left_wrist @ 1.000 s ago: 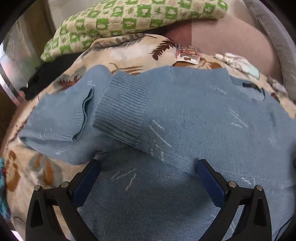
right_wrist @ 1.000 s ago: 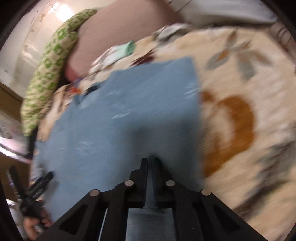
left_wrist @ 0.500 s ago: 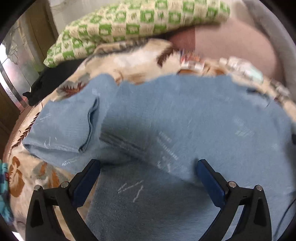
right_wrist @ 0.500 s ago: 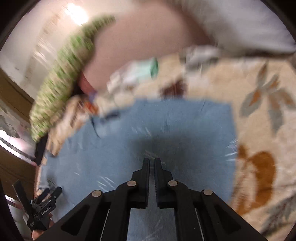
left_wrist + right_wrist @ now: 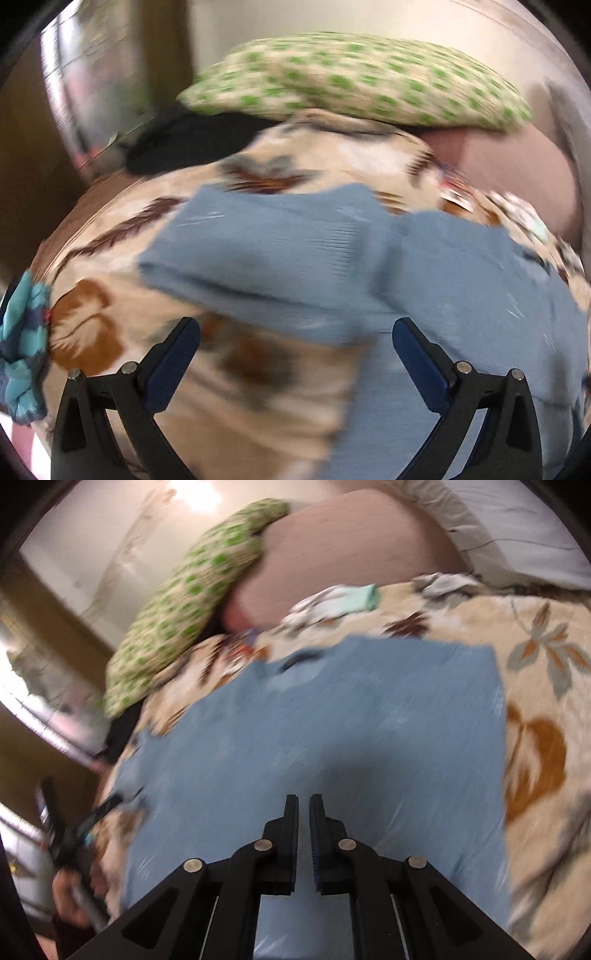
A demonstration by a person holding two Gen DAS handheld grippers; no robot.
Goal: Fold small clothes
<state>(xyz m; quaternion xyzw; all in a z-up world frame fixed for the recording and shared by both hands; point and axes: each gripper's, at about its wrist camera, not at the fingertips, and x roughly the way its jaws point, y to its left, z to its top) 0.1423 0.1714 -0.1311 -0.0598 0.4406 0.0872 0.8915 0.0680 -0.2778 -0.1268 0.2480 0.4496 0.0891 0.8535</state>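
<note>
A blue knit sweater (image 5: 461,295) lies on a leaf-patterned blanket (image 5: 258,387), with one sleeve (image 5: 266,254) folded across to the left. My left gripper (image 5: 295,336) is open and empty, just short of the sleeve's near edge. In the right wrist view the sweater (image 5: 332,746) lies flat and wide. My right gripper (image 5: 303,808) hovers over its near part with the jaws a narrow gap apart and nothing between them. The left gripper (image 5: 74,834) shows there at the far left edge.
A green checked pillow (image 5: 362,77) and a pink cushion (image 5: 517,162) lie at the head of the bed. A black cloth (image 5: 184,144) lies beside the pillow. Small folded clothes (image 5: 340,602) sit behind the sweater. A turquoise striped cloth (image 5: 22,343) lies at the left edge.
My left gripper has pulled back and swung left, off the sweater body toward the sleeve. My right gripper's jaws have parted slightly and it has lifted, showing more of the flat sweater.
</note>
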